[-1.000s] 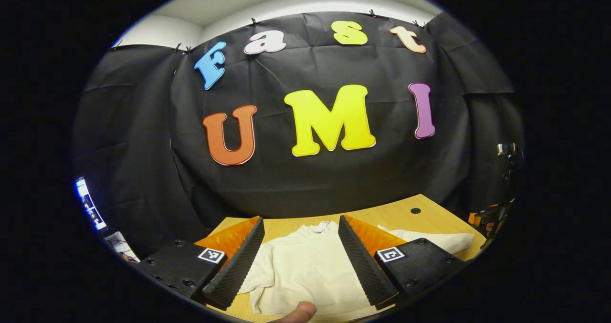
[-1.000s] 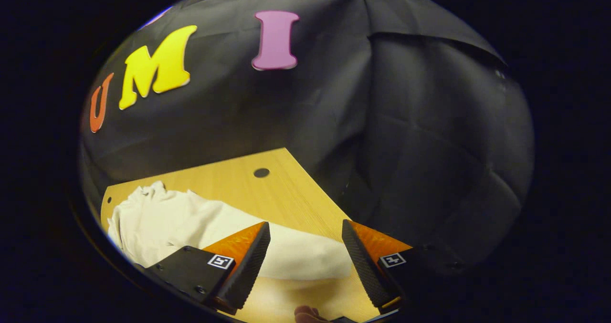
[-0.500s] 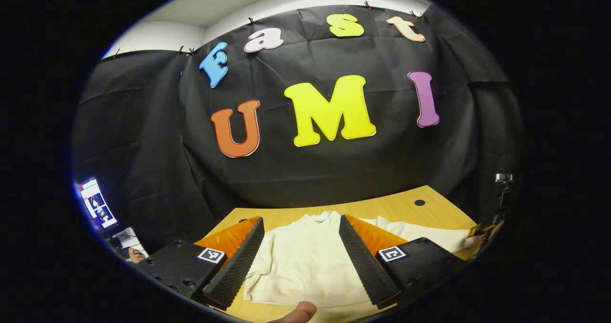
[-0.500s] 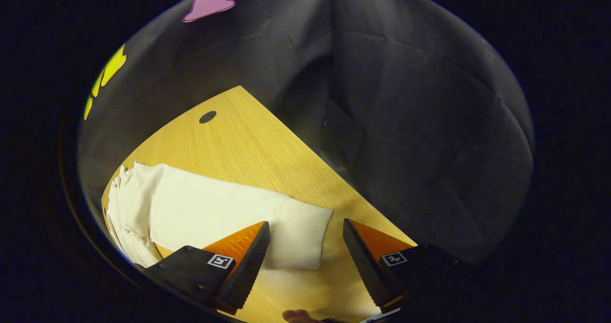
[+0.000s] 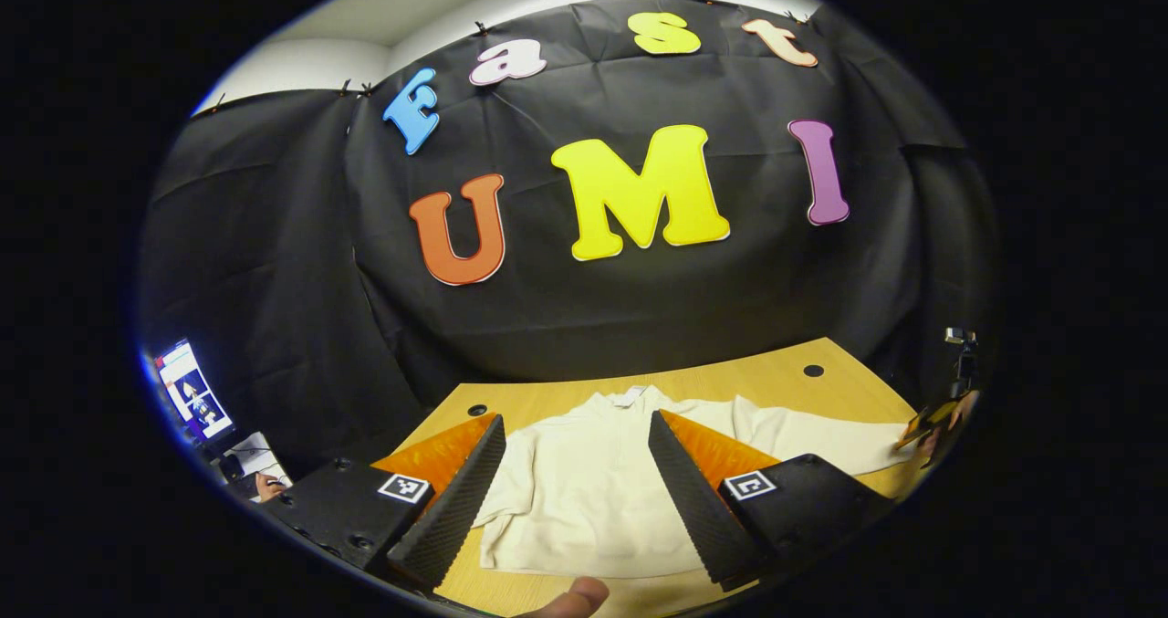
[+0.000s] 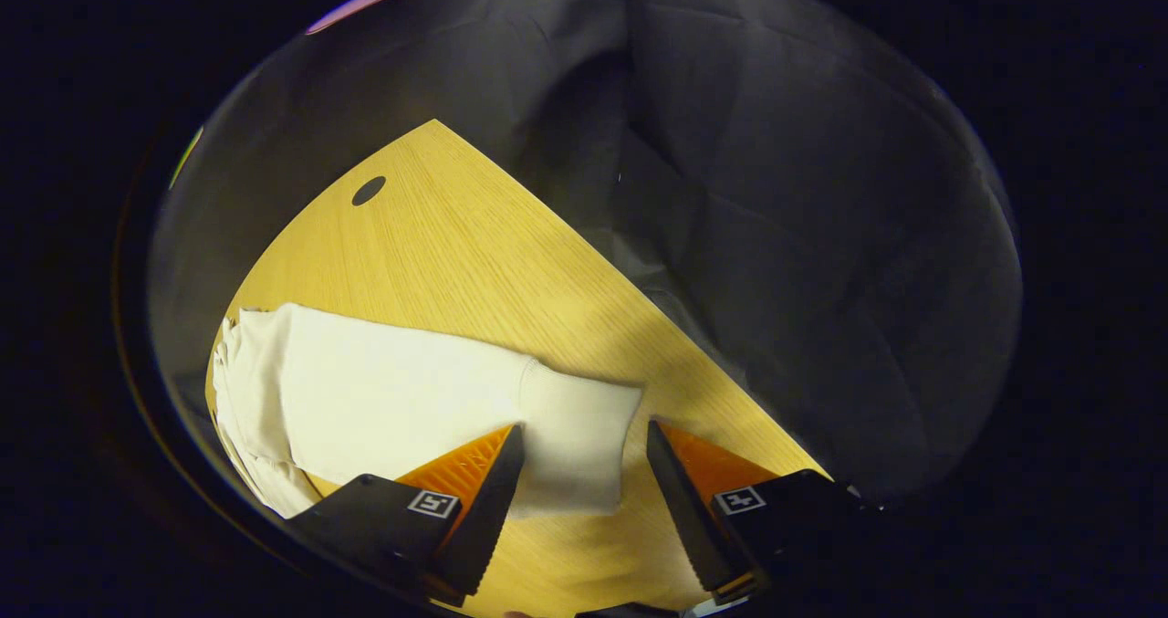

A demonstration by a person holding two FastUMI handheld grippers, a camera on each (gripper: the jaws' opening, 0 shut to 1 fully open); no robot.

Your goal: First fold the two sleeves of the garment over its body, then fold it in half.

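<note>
A cream long-sleeved garment lies flat on the wooden table, collar toward the wall. My left gripper hovers open over its body, well above the cloth. One sleeve stretches out to the right, where the other gripper shows at the edge. In the right gripper view that sleeve lies straight on the table, and its cuff sits between the open fingers of my right gripper. The fingers stand apart either side of the cuff, not pressing it.
The table has round cable holes near its far corners. Its right edge runs close beside the cuff, with black cloth beyond. A lit screen is at the far left. A thumb shows at the bottom.
The right gripper has swung down and to the right along the sleeve, so the cuff now lies between its fingers. The left gripper drew back slightly, showing more of the table.
</note>
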